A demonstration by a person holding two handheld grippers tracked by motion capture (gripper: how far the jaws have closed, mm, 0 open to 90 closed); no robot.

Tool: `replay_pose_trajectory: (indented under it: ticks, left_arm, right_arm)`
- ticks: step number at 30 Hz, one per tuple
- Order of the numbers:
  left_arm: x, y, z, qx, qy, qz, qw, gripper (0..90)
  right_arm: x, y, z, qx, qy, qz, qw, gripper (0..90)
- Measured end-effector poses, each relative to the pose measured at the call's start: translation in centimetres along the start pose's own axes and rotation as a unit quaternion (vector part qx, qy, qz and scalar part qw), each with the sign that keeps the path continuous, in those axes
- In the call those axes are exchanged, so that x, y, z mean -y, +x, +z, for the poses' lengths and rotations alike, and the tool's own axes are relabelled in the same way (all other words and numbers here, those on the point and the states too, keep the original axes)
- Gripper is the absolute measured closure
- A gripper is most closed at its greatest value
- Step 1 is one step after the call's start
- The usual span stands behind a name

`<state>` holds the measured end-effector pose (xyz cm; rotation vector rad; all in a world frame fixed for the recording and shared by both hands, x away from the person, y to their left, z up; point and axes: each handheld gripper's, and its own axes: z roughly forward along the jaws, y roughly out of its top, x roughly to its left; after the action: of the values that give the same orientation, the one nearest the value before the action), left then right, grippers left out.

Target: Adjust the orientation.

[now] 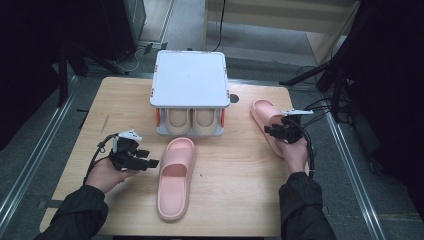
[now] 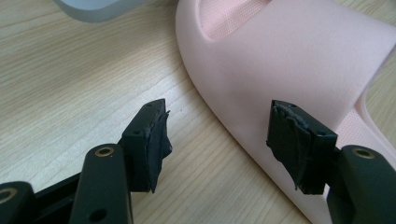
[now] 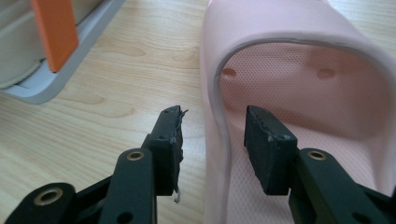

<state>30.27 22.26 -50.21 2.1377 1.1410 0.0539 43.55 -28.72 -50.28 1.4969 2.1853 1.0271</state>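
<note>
We see our right gripper (image 1: 274,131) with its fingers apart around the side wall of one pink slipper (image 1: 265,121), our left gripper (image 1: 150,163) released beside the other slipper (image 1: 176,178), a grey rack (image 1: 189,80) with two tan slippers (image 1: 191,121) behind, on the wooden surface (image 1: 240,170).

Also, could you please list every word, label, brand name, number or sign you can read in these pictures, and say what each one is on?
There is no readable text.
Pink slippers: plain, with no brand mark on the faces in view.
White rack: bare top, nothing printed.
Beige slippers inside it: no marking visible.
Left tongs and right tongs: no lettering.
</note>
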Motion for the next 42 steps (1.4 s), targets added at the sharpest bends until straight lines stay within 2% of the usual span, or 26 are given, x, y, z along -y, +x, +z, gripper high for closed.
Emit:
replay_pose_trajectory:
  ticks: [4,6,9,12,15,20,24,27,32,36,38,42]
  left_arm:
    - [0.5,0.1,-0.4,-0.006,-0.002,-0.006,1.0000,37.5]
    - [0.8,0.2,-0.7,-0.010,-0.006,-0.011,0.9999,37.5]
    - [1.1,0.2,-0.9,-0.014,-0.007,-0.013,0.9998,37.3]
    - [1.3,0.3,-1.1,-0.015,-0.006,-0.015,0.9997,37.1]
    - [1.4,0.3,-1.2,-0.018,-0.009,-0.018,0.9996,37.1]
    - [1.4,0.5,-1.4,-0.012,-0.015,-0.023,0.9995,37.1]
    - [1.3,0.5,-1.2,-0.011,-0.013,-0.024,0.9996,37.1]
    - [1.2,0.5,-1.1,-0.008,-0.012,-0.021,0.9997,37.1]
    - [0.8,0.5,-0.9,-0.005,-0.015,-0.017,0.9997,36.9]
    - [0.0,0.7,-0.9,-0.005,-0.016,-0.005,0.9998,36.3]
    - [-0.3,1.0,-1.0,0.002,-0.022,-0.011,0.9997,35.5]
    - [-0.8,1.6,-1.1,0.000,-0.023,-0.013,0.9997,35.4]
  right_arm:
    - [-0.4,0.1,1.2,0.013,0.006,-0.008,0.9999,60.9]
    - [-0.7,0.1,1.6,0.014,0.009,-0.003,0.9999,61.8]
    - [-0.9,-0.2,2.0,0.021,0.008,0.005,0.9997,68.4]
    - [-1.1,-0.2,2.2,0.025,0.007,0.003,0.9997,71.4]
    - [-1.5,0.1,2.3,0.034,0.007,-0.002,0.9994,79.4]
    - [-2.2,0.6,2.0,0.046,0.008,-0.011,0.9988,84.7]
    - [-2.7,0.6,1.1,0.046,-0.002,0.002,0.9990,85.4]
    - [-3.0,0.6,0.1,0.049,-0.015,-0.006,0.9986,85.5]
    - [-2.9,1.3,-2.1,0.040,-0.028,-0.013,0.9987,85.5]
    - [-2.0,2.5,-4.6,0.038,-0.028,-0.034,0.9983,85.3]
    - [-1.5,3.2,-5.6,0.035,-0.029,-0.045,0.9980,85.3]
    - [0.0,5.2,-7.4,0.023,-0.020,-0.064,0.9975,85.2]
